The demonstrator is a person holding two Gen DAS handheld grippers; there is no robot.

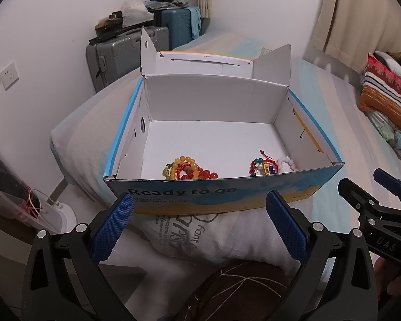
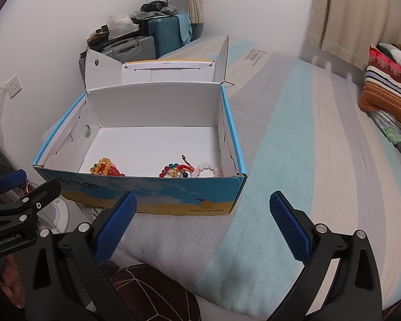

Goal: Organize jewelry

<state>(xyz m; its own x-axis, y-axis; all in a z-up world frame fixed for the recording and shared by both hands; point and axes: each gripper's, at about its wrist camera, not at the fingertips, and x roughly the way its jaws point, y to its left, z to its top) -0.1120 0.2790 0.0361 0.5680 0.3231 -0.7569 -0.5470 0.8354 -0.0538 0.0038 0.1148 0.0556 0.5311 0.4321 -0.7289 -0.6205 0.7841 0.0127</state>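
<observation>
An open blue and yellow cardboard box (image 1: 227,191) (image 2: 157,195) stands on the bed, its lid folded back. Inside, near the front wall, lie a pile of yellow, red and green bead bracelets (image 1: 188,171) (image 2: 107,169), a mixed bead and red cord bracelet (image 1: 263,167) (image 2: 177,171) and a pale pink bead bracelet (image 1: 288,163) (image 2: 209,169). My left gripper (image 1: 200,224) is open and empty, just in front of the box. My right gripper (image 2: 203,226) is open and empty, in front of the box's right corner.
The bed (image 2: 294,160) has a striped grey and light blue sheet. A white pillow (image 1: 200,240) lies under the box's front. A dark brown cushion (image 1: 240,291) is below the grippers. Suitcases (image 1: 125,53) stand at the wall. Striped pillows (image 2: 387,93) lie at right.
</observation>
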